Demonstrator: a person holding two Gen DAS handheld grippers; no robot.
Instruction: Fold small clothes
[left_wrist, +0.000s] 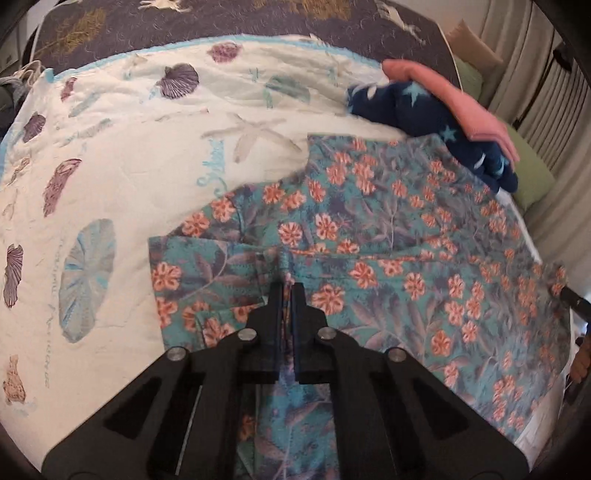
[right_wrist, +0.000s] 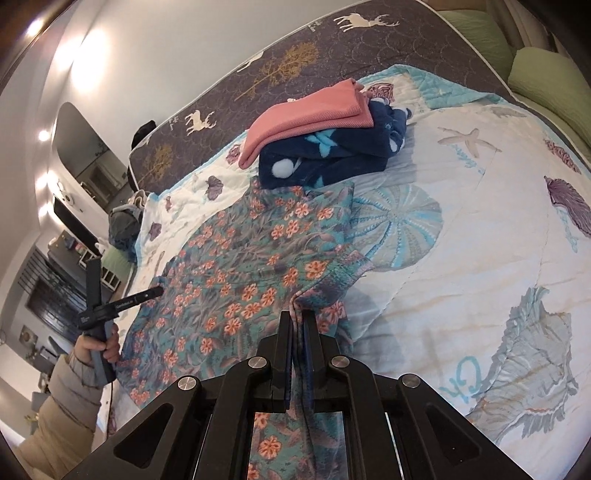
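Right wrist: folded pile (right_wrist: 325, 144) overlaps floral garment (right_wrist: 240, 266).

Left tongs (left_wrist: 287, 286) pinch a fold of the floral garment (left_wrist: 369, 236) (teal, orange blossoms); seashell quilt (left_wrist: 129, 155) beneath.

You see a teal garment (left_wrist: 388, 229) with orange flowers, a white quilt (left_wrist: 122, 155) printed with shells and starfish, a navy star-patterned fleece (right_wrist: 332, 158), and a plain pink cloth (right_wrist: 306, 110).

On the shell-print quilt (left_wrist: 147, 147) you can make out pale blue script by the starfish, too blurred to read; small white lettering on the left gripper (right_wrist: 157, 292) is illegible.
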